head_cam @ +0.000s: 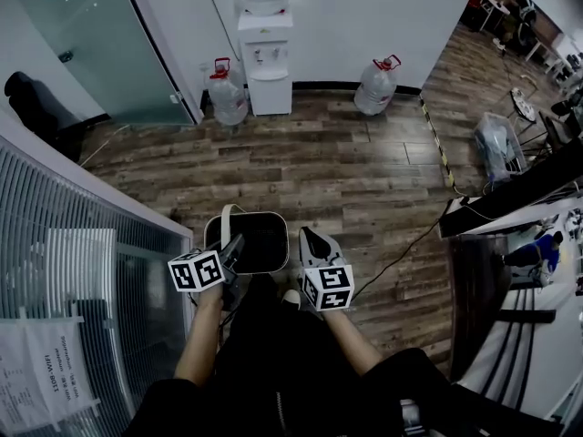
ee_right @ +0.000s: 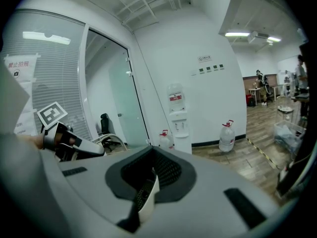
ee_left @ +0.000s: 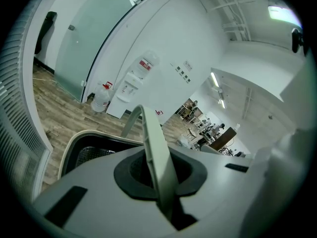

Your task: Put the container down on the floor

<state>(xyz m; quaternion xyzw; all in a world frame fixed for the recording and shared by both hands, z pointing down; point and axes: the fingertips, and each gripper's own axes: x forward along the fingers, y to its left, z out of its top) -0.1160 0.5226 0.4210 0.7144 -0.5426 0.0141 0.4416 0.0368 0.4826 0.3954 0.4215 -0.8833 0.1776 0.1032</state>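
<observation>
A black mesh container (head_cam: 260, 239) with a pale rim and a pale bail handle (head_cam: 225, 212) hangs in front of my legs, above the wooden floor (head_cam: 319, 162). My left gripper (head_cam: 233, 248) is at its left side. The left gripper view shows its jaws (ee_left: 161, 182) shut on the handle strip (ee_left: 154, 148), with the container's rim (ee_left: 74, 142) below. My right gripper (head_cam: 310, 241) is at the container's right edge. In the right gripper view its jaws (ee_right: 147, 195) are shut on the rim with its mesh wall (ee_right: 143, 197).
A water dispenser (head_cam: 266, 48) stands against the far wall between two large water bottles (head_cam: 227, 89) (head_cam: 376, 85). A partition with blinds (head_cam: 73, 271) runs close on my left. At the right are a dark desk (head_cam: 519, 198), a plastic bag (head_cam: 496, 144) and a floor cable (head_cam: 401, 253).
</observation>
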